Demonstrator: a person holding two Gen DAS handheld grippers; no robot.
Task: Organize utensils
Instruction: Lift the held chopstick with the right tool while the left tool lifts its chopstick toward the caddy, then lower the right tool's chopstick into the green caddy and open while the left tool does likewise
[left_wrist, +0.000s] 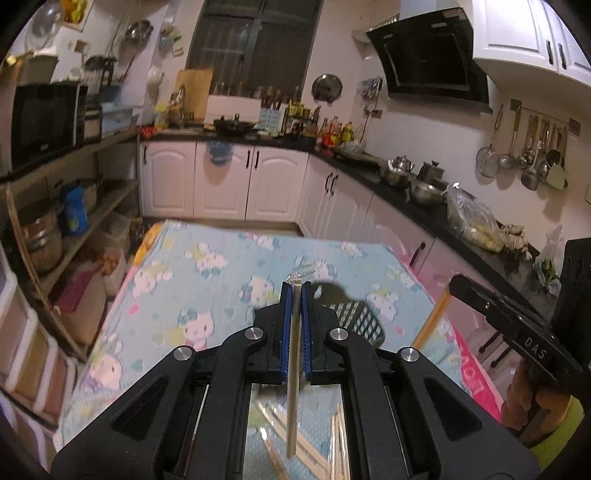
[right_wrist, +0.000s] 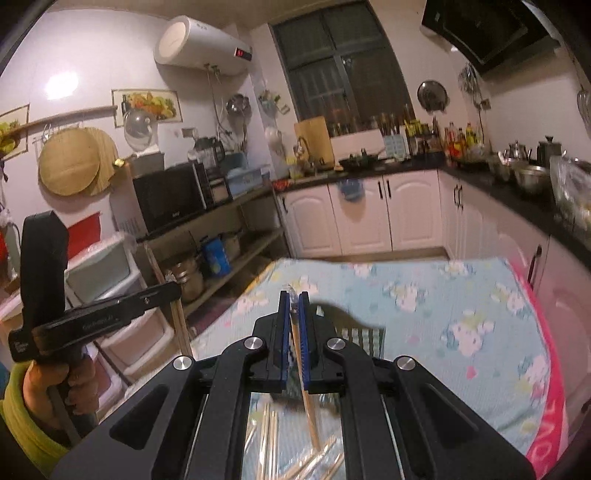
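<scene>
My left gripper (left_wrist: 294, 290) is shut on a pale wooden chopstick (left_wrist: 293, 369) in a clear wrapper, which hangs down from between the blue pads. My right gripper (right_wrist: 293, 299) is shut on a second wrapped chopstick (right_wrist: 306, 391) that slants down to the right. Both are raised above the table. Several loose wrapped chopsticks (right_wrist: 273, 435) lie on the cloth below. A black grid-walled basket (left_wrist: 360, 317) stands just behind the fingers, partly hidden by them. It also shows in the right wrist view as a basket (right_wrist: 364, 336).
The table (left_wrist: 207, 266) wears a light-blue cartoon cloth with a pink edge. Each view shows the other gripper held in a hand (right_wrist: 62, 384) at its side. Open shelves (left_wrist: 92, 206) stand to the left. White cabinets with a cluttered dark counter (left_wrist: 424, 192) run along the back and right.
</scene>
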